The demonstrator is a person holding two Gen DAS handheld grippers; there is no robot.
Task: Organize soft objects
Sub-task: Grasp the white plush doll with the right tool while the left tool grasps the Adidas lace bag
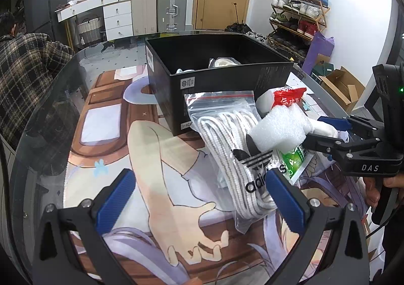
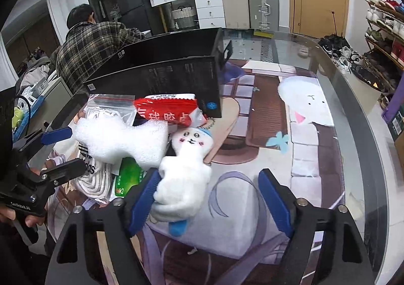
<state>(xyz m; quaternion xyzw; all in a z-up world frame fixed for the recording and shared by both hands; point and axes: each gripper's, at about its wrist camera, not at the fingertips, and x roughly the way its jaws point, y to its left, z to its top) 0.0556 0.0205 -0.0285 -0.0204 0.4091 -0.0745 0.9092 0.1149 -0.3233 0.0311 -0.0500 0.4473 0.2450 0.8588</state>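
The left gripper (image 1: 199,199) stands wide apart, holding nothing, one pad (image 1: 284,199) over the zip bag of white laces (image 1: 227,133), which hides most of a green packet (image 1: 294,160). The right gripper (image 2: 209,199) is also spread; its left pad (image 2: 145,196) touches one white plush toy (image 2: 186,166). One foam piece (image 2: 118,139) and one red packet (image 2: 166,110) lie before the black box (image 1: 219,72), whose contents are mostly hidden.

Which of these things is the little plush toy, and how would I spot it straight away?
Find the big black box on the glass table; a heap of soft things lies in front of it. The plush toy is at the heap's right edge, beside the white foam: fluffy white, with a drawn face, blue tips and a bead chain.
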